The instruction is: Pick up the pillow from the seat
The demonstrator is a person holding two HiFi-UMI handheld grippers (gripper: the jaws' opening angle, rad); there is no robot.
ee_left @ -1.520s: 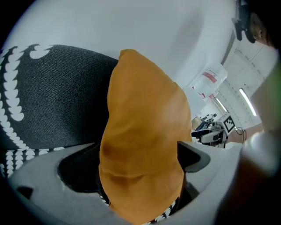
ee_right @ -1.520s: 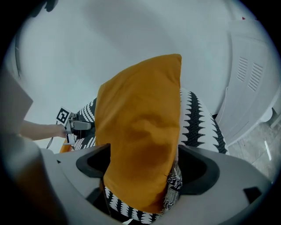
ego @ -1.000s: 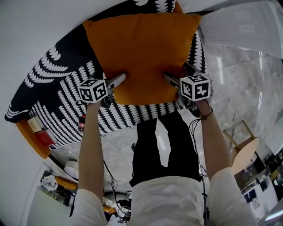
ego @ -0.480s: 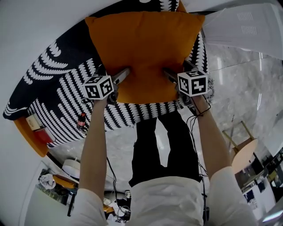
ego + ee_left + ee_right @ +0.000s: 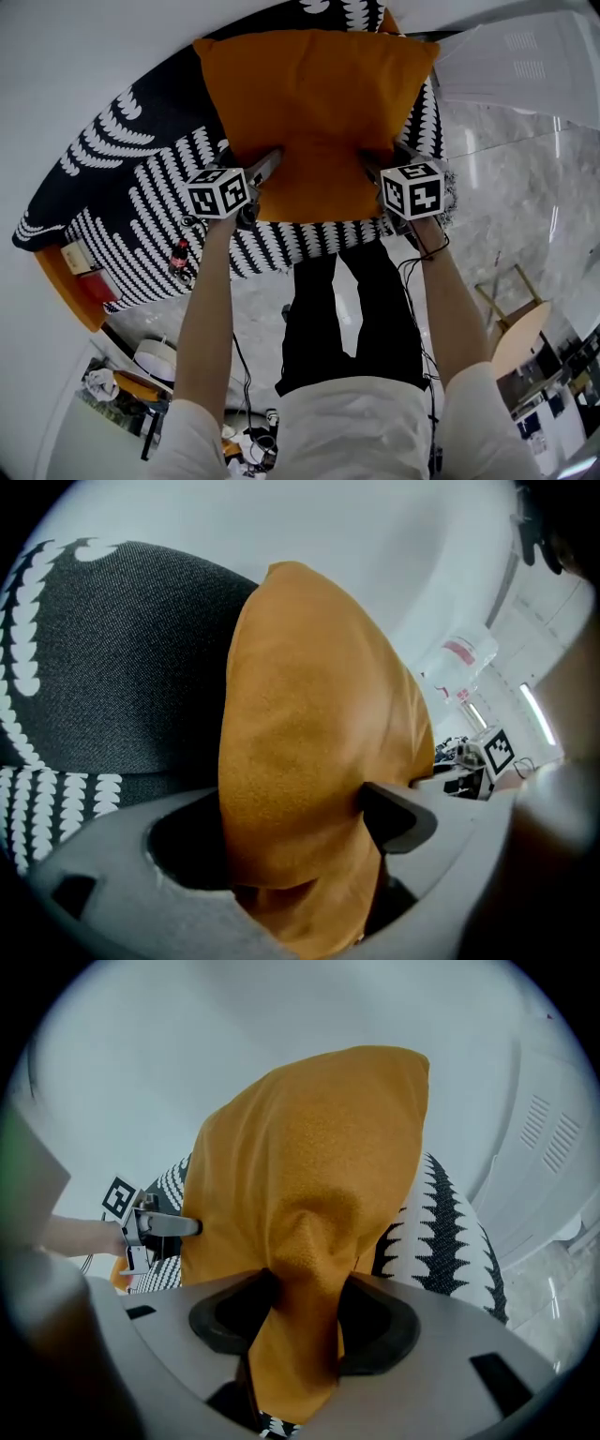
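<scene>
I have the orange pillow (image 5: pixel 314 103) by its near edge, one gripper at each lower corner. My left gripper (image 5: pixel 267 164) sits at the left corner and my right gripper (image 5: pixel 375 164) at the right, well apart, with the pillow's bottom edge running between them.

Both sets of jaws have just been closing. In the right gripper view the jaws (image 5: pixel 300 1312) are narrow and pinch a bunched fold of fabric, which puckers just above the pads. In the left gripper view the jaws (image 5: pixel 291 822) stand wider around a thicker part of the pillow. One pad dents the fabric, and the other seems to touch it too, though shadow hides the contact.

The pillow lies on the black-and-white seat (image 5: pixel 122 178).
</scene>
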